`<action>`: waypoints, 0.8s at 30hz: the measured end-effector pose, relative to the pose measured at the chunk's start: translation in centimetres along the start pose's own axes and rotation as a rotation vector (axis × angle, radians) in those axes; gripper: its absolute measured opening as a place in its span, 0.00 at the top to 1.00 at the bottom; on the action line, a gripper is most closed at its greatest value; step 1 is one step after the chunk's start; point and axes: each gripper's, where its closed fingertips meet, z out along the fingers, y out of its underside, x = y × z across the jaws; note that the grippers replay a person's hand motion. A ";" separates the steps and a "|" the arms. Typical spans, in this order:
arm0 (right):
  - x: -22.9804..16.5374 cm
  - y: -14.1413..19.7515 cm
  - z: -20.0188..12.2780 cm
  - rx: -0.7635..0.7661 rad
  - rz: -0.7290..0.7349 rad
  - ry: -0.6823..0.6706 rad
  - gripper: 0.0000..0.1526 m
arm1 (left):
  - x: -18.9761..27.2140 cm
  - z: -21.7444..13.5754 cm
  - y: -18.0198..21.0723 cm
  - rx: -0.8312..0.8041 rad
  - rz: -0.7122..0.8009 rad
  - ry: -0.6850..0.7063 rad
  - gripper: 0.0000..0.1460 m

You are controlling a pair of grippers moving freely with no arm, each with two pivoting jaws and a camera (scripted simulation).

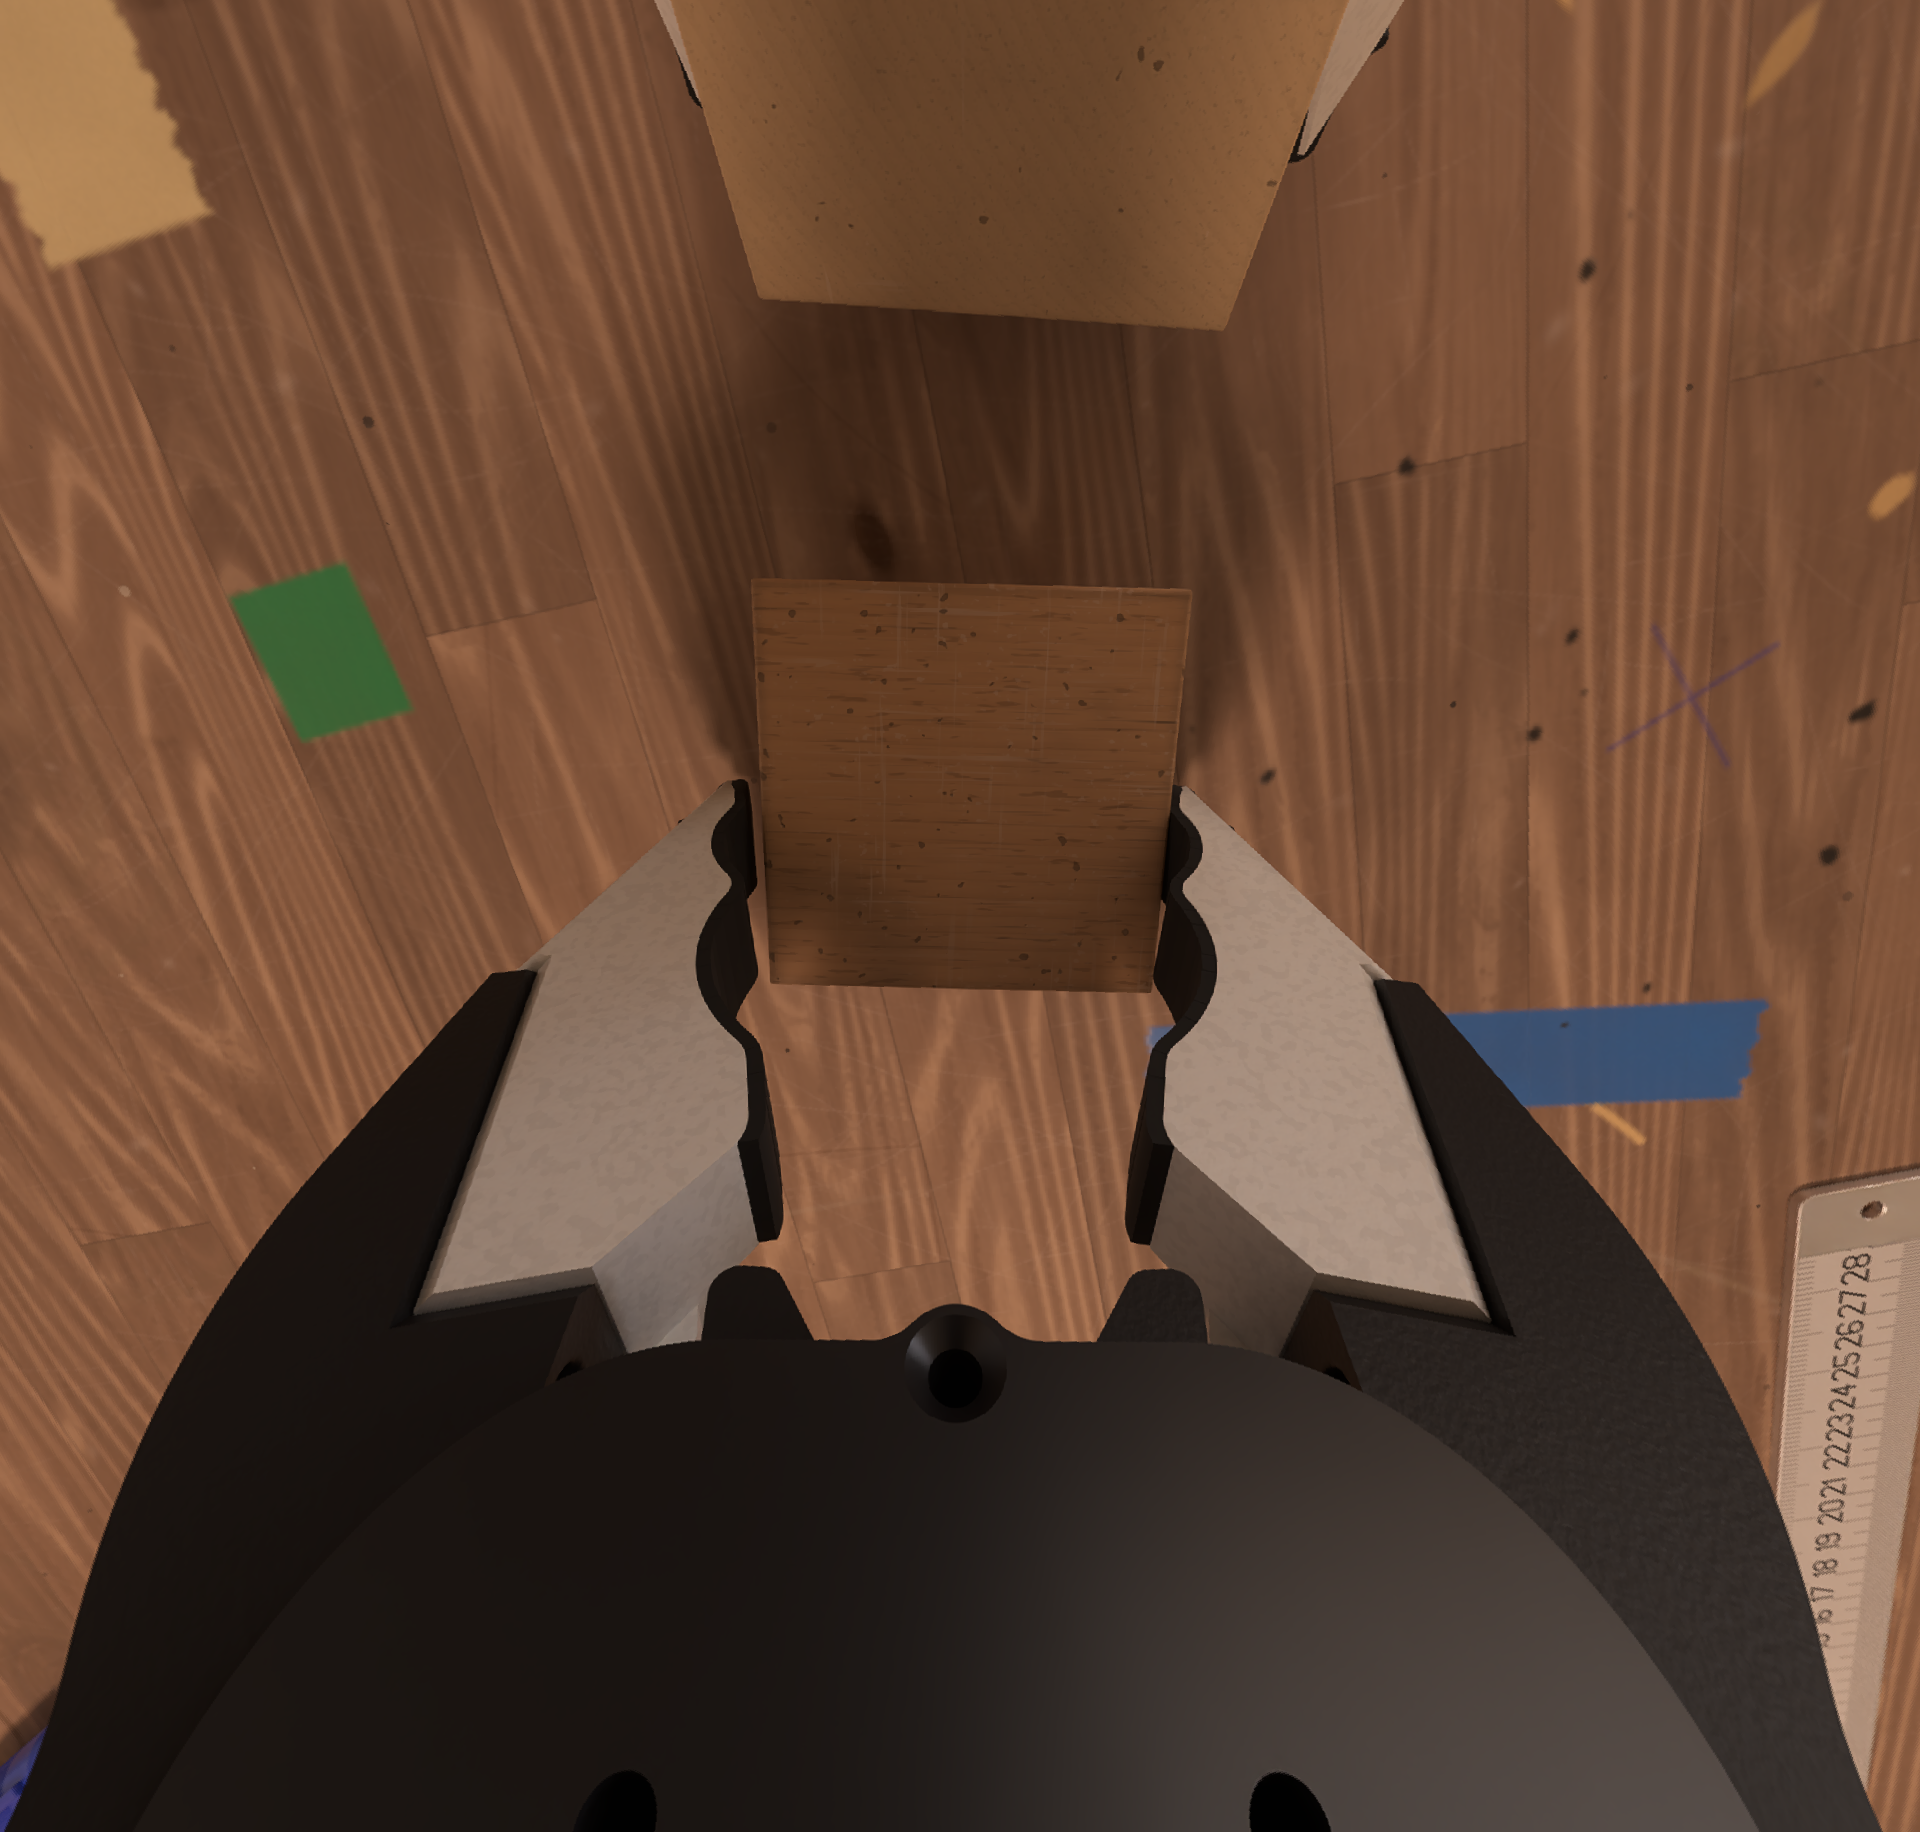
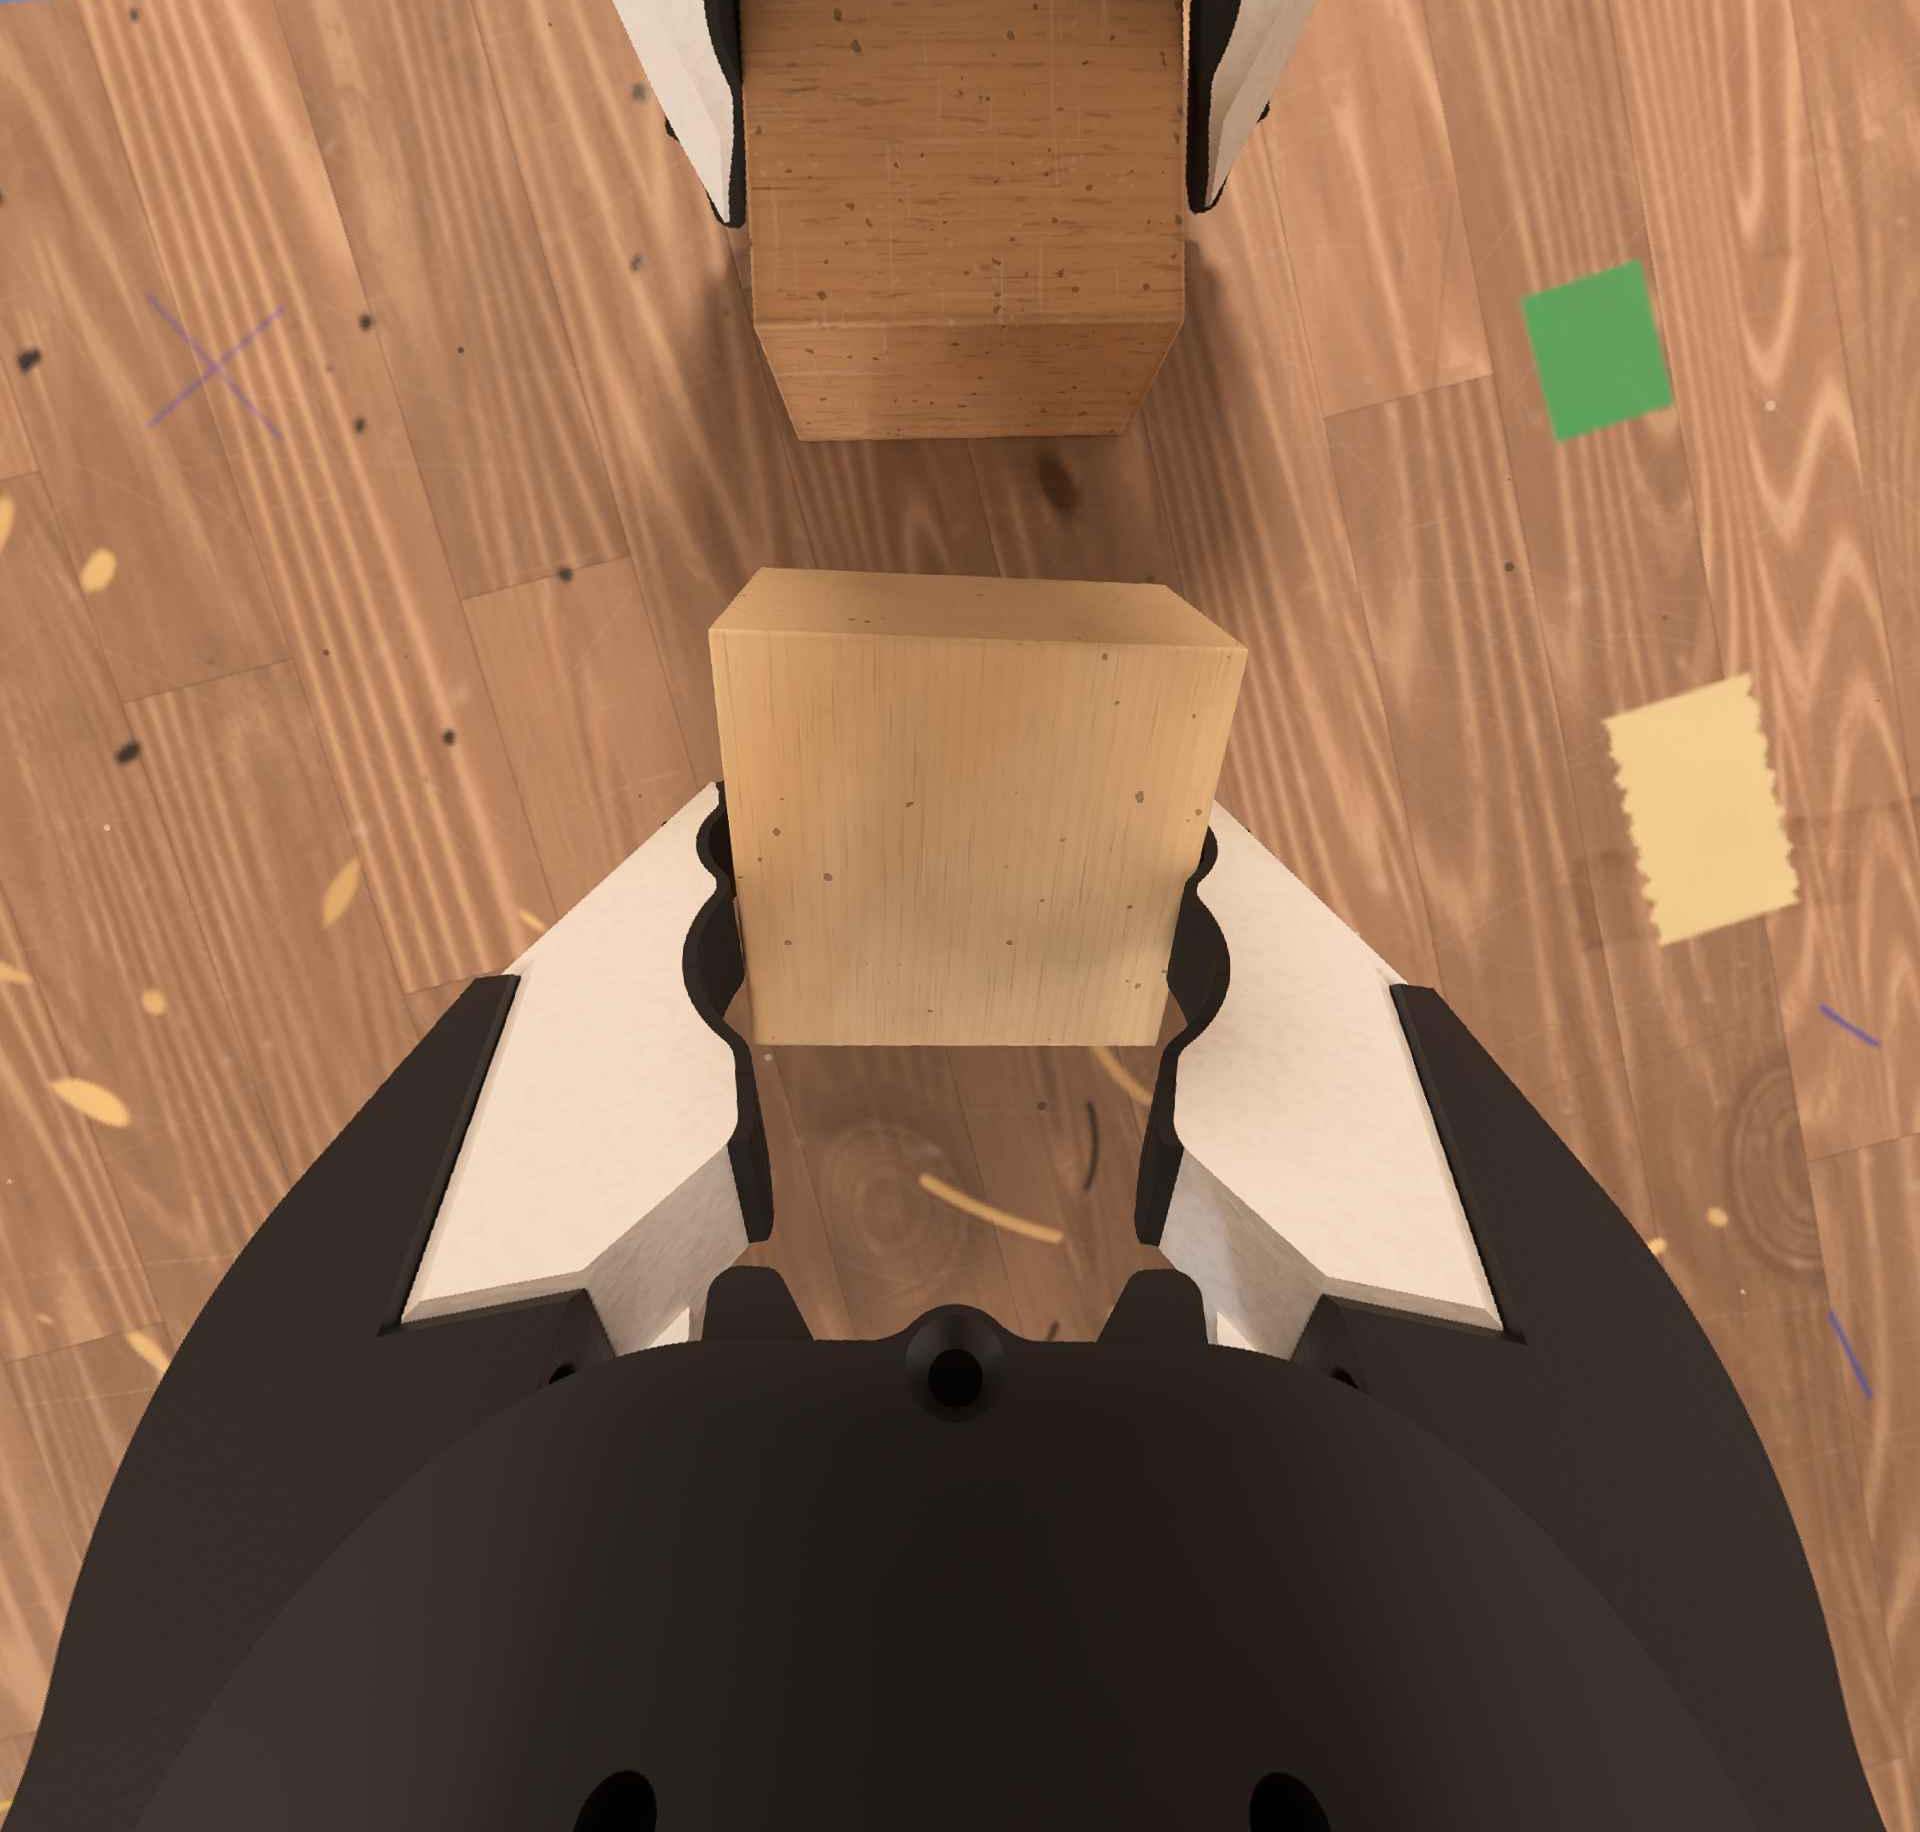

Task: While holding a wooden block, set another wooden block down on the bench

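My left gripper is shut on a dark brown wooden block, the fingertips pressing its two sides above the wooden bench. My right gripper is shut on a light tan wooden block. The two grippers face each other. The light block shows at the top of the left wrist view between the right gripper's fingers. The dark block shows at the top of the right wrist view between the left gripper's fingers. I cannot tell whether either block touches the bench.
On the bench lie a green patch, a strip of blue tape, a metal ruler at the right edge, and a jagged tan scrap. Pencil crosses, dark specks and wood shavings mark the surface.
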 end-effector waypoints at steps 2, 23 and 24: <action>0.0 0.0 0.0 -0.003 0.000 0.000 0.45 | 0.0 0.0 0.0 -0.001 -0.001 0.000 0.46; 0.0 -0.1 0.0 -0.001 0.047 -0.009 0.45 | 0.1 0.0 0.0 -0.001 -0.019 -0.002 0.46; 0.0 -0.1 0.1 -0.007 0.039 -0.003 0.45 | 0.2 0.0 0.0 0.000 -0.017 0.000 0.45</action>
